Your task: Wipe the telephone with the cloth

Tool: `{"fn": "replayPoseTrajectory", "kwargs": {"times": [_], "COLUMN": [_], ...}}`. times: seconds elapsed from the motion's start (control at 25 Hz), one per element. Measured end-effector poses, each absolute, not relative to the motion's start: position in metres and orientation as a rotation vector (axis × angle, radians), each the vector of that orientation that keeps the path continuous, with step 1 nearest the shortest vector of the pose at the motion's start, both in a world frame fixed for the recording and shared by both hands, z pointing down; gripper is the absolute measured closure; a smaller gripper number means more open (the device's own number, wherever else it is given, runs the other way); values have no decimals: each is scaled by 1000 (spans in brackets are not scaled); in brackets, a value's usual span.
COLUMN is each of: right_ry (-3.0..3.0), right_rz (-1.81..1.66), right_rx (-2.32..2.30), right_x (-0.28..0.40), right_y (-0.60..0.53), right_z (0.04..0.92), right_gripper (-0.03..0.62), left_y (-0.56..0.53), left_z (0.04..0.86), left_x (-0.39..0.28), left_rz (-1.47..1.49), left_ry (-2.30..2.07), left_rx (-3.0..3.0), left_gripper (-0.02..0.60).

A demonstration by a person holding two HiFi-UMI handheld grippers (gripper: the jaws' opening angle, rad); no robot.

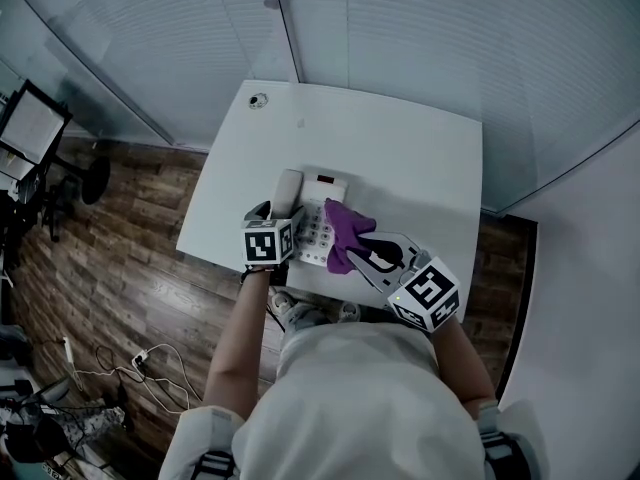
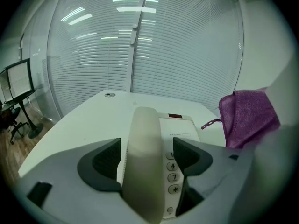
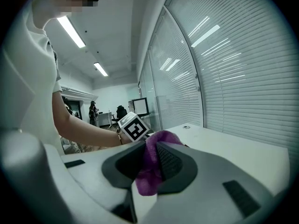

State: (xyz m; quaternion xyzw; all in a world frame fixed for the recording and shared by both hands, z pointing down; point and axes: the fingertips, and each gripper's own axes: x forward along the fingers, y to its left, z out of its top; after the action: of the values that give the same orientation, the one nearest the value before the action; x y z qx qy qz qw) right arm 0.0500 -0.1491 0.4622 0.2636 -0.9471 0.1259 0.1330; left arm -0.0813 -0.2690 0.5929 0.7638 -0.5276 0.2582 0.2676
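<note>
- The telephone (image 1: 322,190) stood near the front edge of the white worktop (image 1: 400,158), with its handset (image 2: 144,125) lying in the cradle on the left side.
- It looked to be a light box of hard plastic that could slide on the smooth worktop when pushed, so it needed steadying.
- The handset was probably smooth, rounded and only resting loose. A good hold would be across its narrow middle.
- The purple cloth (image 1: 346,230) seemed soft and limp. It bunched and hung, so it had to be pinched firmly in a thick fold.
- Your left gripper (image 2: 147,155) sloped down along the handset. Its fingers (image 2: 100,164) were spread wide on both sides of the handset, with a small gap on each side, so they were not pressing on it.
- Your right gripper (image 3: 152,160) lay more level at the right of the telephone and pointed across it toward your left one. Its fingers (image 3: 175,164) were clenched on a fold of the cloth.
- The loose part of the cloth hung over the keys. I could not tell whether it touched them.
- Both your forearms reached forward from your body, close together over the front edge of the worktop.
</note>
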Motion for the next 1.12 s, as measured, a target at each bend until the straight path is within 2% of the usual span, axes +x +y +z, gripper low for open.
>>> {"fn": "replayPoseTrajectory", "kwargs": {"times": [0.4, 0.48, 0.56, 0.8, 0.92, 1.12], "right_ry": [-2732, -2733, -2730, -2731, -2731, -2717], "right_rz": [366, 364, 357, 349, 348, 364], "right_rx": [835, 855, 873, 933, 957, 1006], "right_x": [50, 47, 44, 34, 27, 16], "right_y": [-147, -147, -147, -141, -131, -108], "right_z": [469, 469, 468, 457, 454, 451], "right_gripper": [513, 513, 513, 513, 513, 513], "left_y": [-249, -240, -231, -194, -170, -128], "left_z": [551, 539, 528, 508, 508, 513], "left_x": [-87, -90, -95, -101, -106, -107], "left_rz": [496, 408, 327, 170, 162, 148], "left_ry": [-1533, -1558, -1586, -1616, -1602, -1520], "left_rx": [2070, 2063, 2048, 2037, 2029, 2026], "left_gripper": [249, 286, 369, 519, 548, 560]}}
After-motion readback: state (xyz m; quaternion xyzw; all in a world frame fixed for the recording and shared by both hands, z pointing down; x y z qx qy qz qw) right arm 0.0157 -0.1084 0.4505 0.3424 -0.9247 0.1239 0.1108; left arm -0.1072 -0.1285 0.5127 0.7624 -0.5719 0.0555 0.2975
